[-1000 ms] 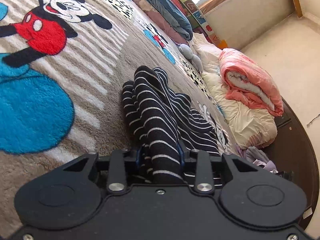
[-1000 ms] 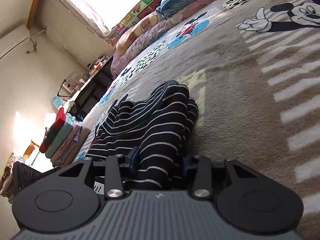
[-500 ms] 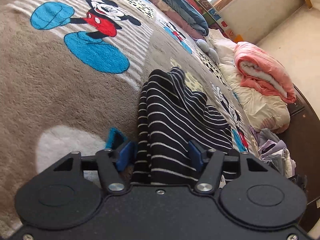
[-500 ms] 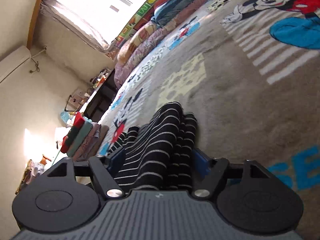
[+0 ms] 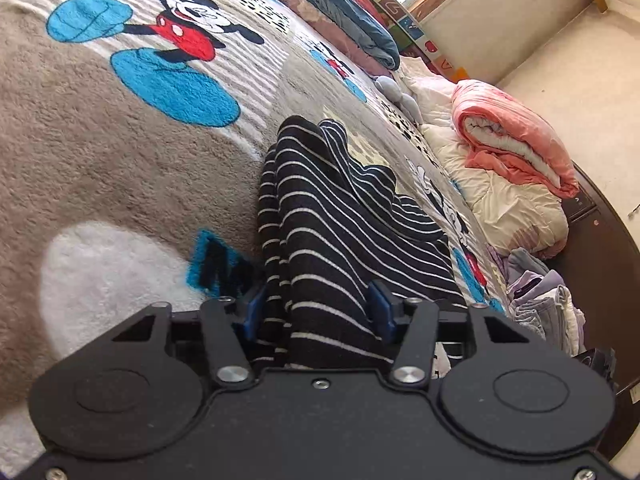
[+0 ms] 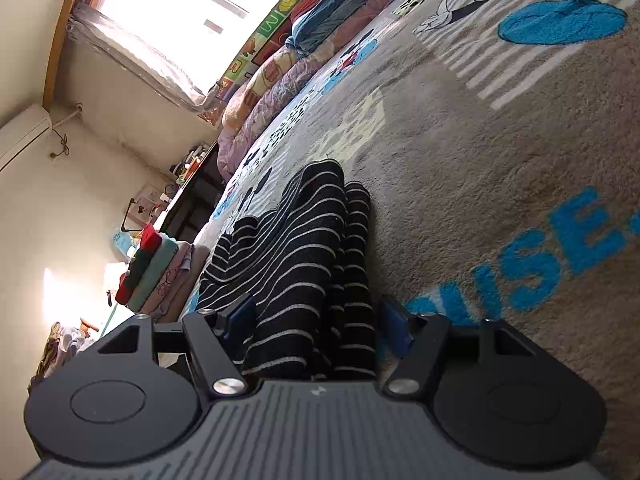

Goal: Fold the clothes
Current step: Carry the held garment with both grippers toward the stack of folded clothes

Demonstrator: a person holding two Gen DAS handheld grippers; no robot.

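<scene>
Striped top (image 5: 340,216) bunched on the bed blanket (image 5: 100,184), running toward 12 o'clock from both grippers; left gripper (image 5: 318,312) fingers just closing back onto it, right gripper (image 6: 320,320) fingers now apart around it, likely released, fold pending.

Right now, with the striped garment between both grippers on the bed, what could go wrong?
1. The right gripper has just been opening, and a gap shows between one pad and the striped garment. If the hands pull now, that end may slip out.
2. The left gripper has just been closing on bunched layers. It may pinch them unevenly and spoil the fold.
</scene>
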